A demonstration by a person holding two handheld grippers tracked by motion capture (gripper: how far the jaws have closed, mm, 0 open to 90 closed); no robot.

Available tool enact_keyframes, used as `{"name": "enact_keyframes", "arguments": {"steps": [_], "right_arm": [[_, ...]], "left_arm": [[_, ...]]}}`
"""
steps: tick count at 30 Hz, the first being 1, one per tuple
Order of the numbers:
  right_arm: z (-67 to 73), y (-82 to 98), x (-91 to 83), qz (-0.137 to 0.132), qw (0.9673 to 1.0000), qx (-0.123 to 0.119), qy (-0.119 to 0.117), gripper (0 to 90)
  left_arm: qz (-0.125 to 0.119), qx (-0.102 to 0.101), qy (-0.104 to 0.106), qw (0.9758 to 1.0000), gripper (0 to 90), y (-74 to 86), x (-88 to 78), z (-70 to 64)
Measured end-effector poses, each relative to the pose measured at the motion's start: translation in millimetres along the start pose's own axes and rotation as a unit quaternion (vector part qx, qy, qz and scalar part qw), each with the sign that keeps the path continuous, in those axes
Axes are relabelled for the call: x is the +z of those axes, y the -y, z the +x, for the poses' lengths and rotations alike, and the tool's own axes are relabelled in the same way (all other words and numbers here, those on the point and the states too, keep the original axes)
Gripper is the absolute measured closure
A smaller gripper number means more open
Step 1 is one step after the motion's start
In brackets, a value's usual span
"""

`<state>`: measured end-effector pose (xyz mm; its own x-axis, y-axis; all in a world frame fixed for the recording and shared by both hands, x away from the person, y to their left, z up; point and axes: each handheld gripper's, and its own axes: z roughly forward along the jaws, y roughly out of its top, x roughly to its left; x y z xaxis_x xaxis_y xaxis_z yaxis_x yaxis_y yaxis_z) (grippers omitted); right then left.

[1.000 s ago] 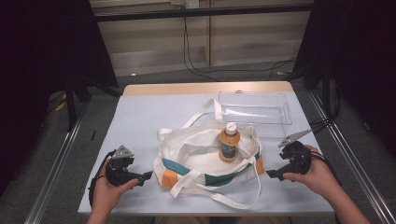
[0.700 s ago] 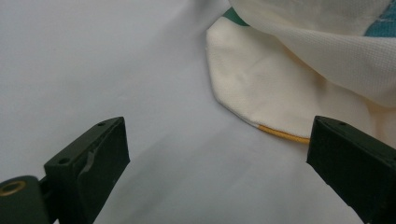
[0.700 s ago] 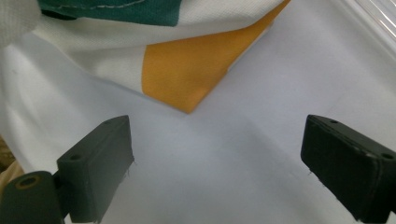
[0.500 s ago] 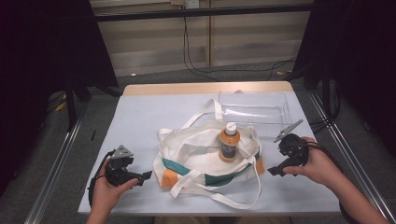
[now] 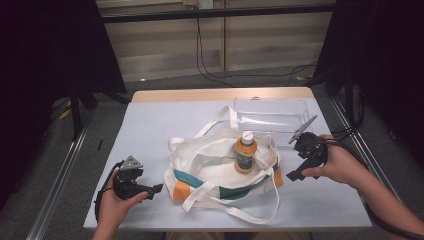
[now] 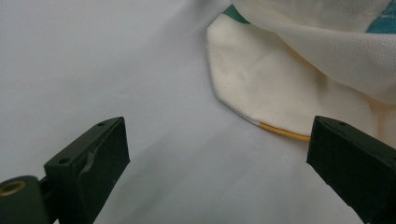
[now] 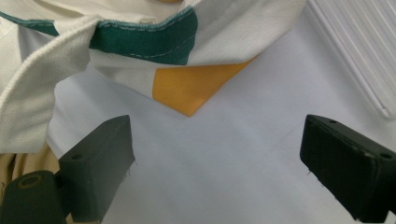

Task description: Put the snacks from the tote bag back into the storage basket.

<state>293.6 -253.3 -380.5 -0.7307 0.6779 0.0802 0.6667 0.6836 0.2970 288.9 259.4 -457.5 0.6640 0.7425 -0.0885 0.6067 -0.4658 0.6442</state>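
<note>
- We see a pale grey-white tabletop (image 5: 165, 125), and slumped on its middle a cream canvas tote bag with a dark green band and orange corners (image 5: 215, 170), its long cream straps trailing toward the near edge and toward the far side.
- A small bottle of orange liquid with a white cap and a dark label (image 5: 245, 153) stands upright on top of the collapsed bag, near its middle.
- Beyond the bag, at the table's far right, we see a clear rectangular plastic tray (image 5: 270, 114) lying flat; one bag strap reaches up just beside its left end.
- The left gripper (image 5: 150, 190) is held low at the near left of the table, pointing toward the bag's orange left corner and apart from it; in the left gripper view (image 6: 215, 168) its black jaws stand wide apart over bare tabletop, with cream cloth ahead of them.
- The right gripper (image 5: 295, 175) is held just right of the bag, aimed at its right corner; in the right gripper view (image 7: 215, 163) we see its jaws spread wide with nothing between them, and the orange corner and green band just ahead.
</note>
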Motion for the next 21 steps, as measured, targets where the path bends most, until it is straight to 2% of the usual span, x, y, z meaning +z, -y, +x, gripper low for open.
{"name": "enact_keyframes", "arguments": {"steps": [11, 15, 16, 17, 18, 21], "right_arm": [[0.6, -18.3, -18.9, 0.018, 0.9998, -0.007, 0.002, 10.0], [1.0, -23.8, -24.6, 0.023, 0.9995, -0.021, 0.003, 10.1], [2.4, -25.4, -26.6, 0.027, 0.9995, -0.016, 0.002, 10.1], [1.4, -26.9, -28.2, 0.024, 0.9995, -0.022, 0.004, 10.1], [2.4, -28.3, -30.3, 0.026, 0.9995, -0.014, 0.003, 10.1], [1.5, -31.3, -33.7, 0.025, 0.9995, -0.018, 0.003, 10.3]], "left_arm": [[0.004, 0.000, 0.002, 1.0000, 5.3, 0.0, 1.1, -0.2], [0.004, 0.000, 0.002, 1.0000, 5.3, -0.1, 0.9, -0.1], [0.004, 0.000, 0.003, 1.0000, 5.3, -0.1, 1.1, -0.1], [0.005, 0.001, 0.003, 1.0000, 5.3, 0.0, 1.1, 0.1], [0.001, -0.001, 0.002, 1.0000, 5.3, 0.4, 1.9, -0.2], [0.002, 0.000, 0.002, 1.0000, 5.3, 0.3, 1.9, -0.1]]}}
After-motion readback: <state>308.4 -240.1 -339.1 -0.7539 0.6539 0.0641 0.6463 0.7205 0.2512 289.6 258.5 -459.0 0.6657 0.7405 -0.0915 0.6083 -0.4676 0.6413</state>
